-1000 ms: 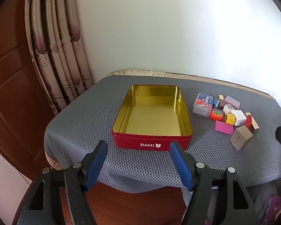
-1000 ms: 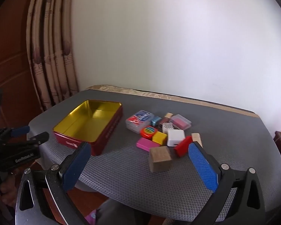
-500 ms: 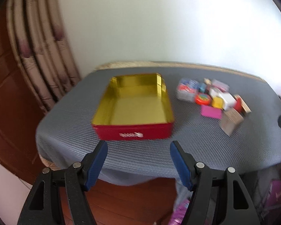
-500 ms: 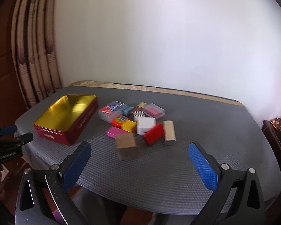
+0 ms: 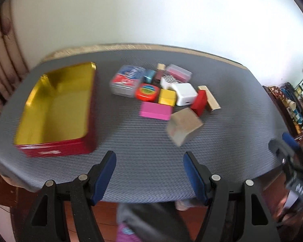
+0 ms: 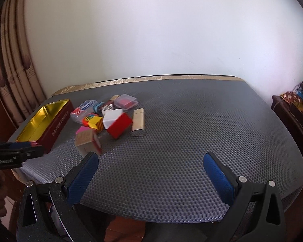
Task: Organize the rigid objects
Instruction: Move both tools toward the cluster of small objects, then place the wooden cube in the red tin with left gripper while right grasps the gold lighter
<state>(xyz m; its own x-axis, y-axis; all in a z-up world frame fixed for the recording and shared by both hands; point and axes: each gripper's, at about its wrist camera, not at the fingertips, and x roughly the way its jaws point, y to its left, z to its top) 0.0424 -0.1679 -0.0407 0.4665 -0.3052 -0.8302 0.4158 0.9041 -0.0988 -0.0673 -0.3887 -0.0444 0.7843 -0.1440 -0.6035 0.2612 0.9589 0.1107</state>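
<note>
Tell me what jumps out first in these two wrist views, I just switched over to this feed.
The open red tin with its shiny gold inside sits empty at the left of the grey table mat. Right of it lies a tight cluster of small coloured things, with a red block, a pink block and a cardboard-coloured cube nearest the front. The left gripper and right gripper hang open at the near edge, holding nothing.

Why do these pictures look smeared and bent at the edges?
Left wrist view: motion blur smears the red tin with gold lining and tan wooden cube; right wrist view: sharper, though the fisheye lens curves the grey mesh-covered table and darkens the corners.
</note>
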